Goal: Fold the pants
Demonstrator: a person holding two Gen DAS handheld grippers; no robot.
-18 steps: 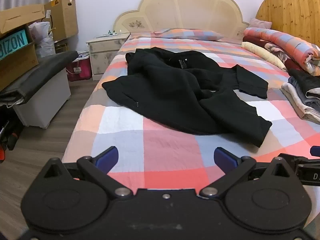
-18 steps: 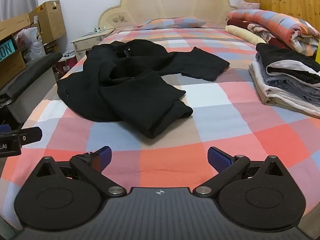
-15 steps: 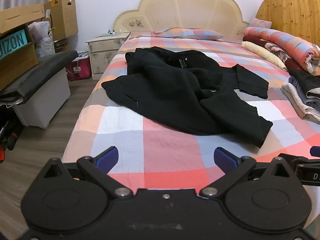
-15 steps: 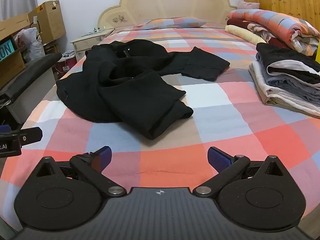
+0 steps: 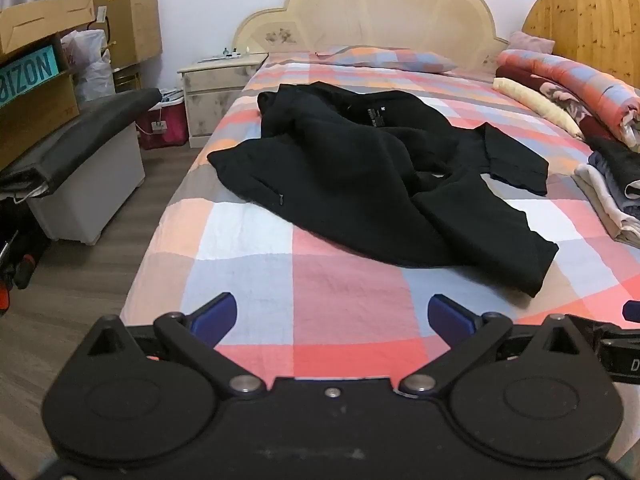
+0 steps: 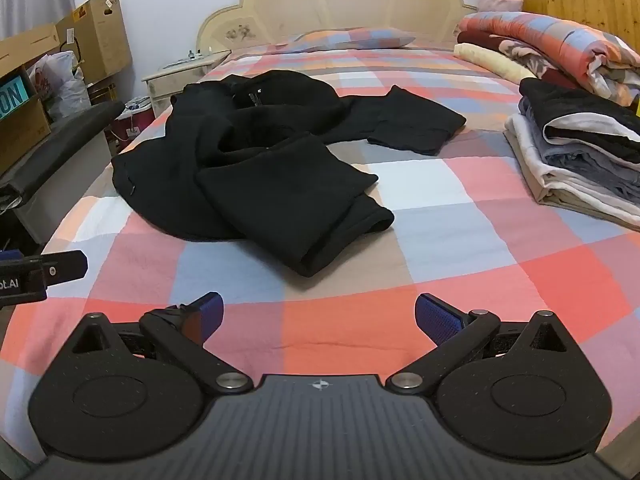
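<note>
The black pants point(image 5: 380, 176) are lying crumpled on the checked bed point(image 5: 340, 304), toward the middle of it and well apart from both tools. One leg is flung out toward two o'clock, the other is doubled over itself with its cuff point(image 6: 340, 236) nearest the foot of the bed. Both the left tongs point(image 5: 332, 314) and the right tongs point(image 6: 318, 314) are held spread wide with nothing between them, above bare bedding at six o'clock of the garment.

Nothing has been straightened yet, so the main risk is judged to be a grip taken on more than one layer: where the legs overlap, the fleece could be pinched double and the tangle dragged rather than opened. Black on black hides the seams, so a cuff could be mistaken for the waistband. The stack of folded clothes point(image 6: 576, 152) at three o'clock could be brushed if a leg is swung wide.
</note>
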